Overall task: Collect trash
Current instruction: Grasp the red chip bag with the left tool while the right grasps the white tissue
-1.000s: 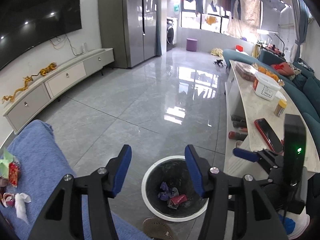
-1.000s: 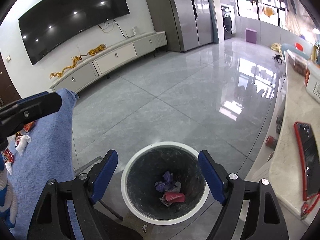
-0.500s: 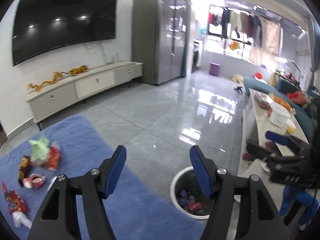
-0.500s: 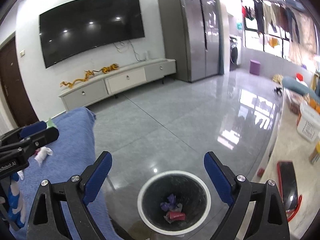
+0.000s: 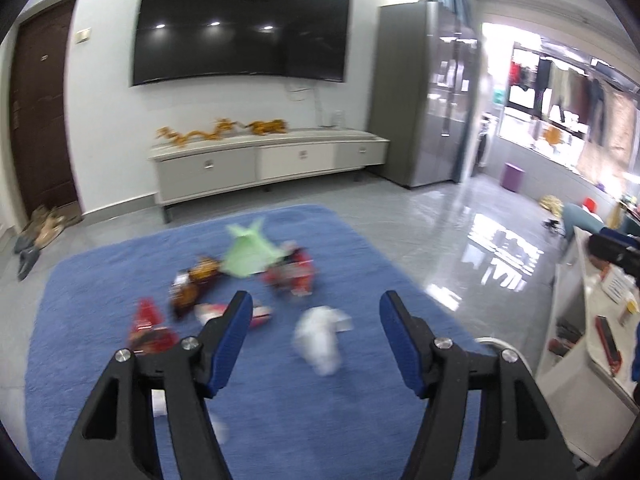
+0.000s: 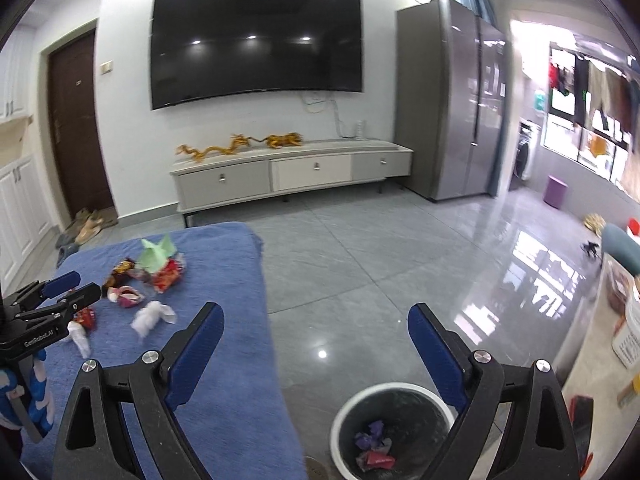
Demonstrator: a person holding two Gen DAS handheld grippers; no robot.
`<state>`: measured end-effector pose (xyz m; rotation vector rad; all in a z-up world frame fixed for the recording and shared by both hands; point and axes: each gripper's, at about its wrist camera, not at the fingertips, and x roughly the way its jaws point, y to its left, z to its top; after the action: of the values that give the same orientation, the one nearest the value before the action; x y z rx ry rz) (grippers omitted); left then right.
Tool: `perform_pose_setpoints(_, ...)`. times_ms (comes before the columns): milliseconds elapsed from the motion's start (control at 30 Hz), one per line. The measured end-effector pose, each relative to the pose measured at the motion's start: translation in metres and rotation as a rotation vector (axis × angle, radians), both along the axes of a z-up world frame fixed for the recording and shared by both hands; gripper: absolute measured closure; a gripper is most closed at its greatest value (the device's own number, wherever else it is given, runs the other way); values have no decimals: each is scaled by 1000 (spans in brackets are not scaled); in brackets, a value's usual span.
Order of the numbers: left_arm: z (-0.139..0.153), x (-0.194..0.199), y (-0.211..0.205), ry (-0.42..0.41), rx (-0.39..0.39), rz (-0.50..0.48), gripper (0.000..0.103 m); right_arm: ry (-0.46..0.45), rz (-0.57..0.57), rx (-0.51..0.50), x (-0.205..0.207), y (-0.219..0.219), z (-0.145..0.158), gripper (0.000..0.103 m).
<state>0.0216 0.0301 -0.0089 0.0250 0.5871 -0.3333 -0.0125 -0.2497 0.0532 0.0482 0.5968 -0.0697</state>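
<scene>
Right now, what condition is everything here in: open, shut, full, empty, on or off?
Left gripper: jaws open, nothing between them.
Right gripper: jaws open, empty.
Trash bin: uncovered, a few wrappers at the bottom.
Television: screen dark.
Door: shut.
Cabinet drawers: shut.
Wrappers: loose on the blue rug.

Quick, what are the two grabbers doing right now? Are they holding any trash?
Left gripper: open, holding nothing.
Right gripper: open, holding nothing.

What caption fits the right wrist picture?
Open right gripper above the trash bin; wrappers wait on the blue rug.
</scene>
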Motion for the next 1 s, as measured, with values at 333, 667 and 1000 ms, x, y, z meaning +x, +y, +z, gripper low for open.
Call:
perform_pose_setpoints(333,-32,37,91,72,49,157,39,93,173,39,56,70,-26,10)
perform_pose_setpoints(667,-70,76,106,199,32,138,39,235,355,81,126,138,-78,10)
perform_pose_setpoints(1000,-91,95,110,292,14,122,39,341,459,145,170,176,-125,28)
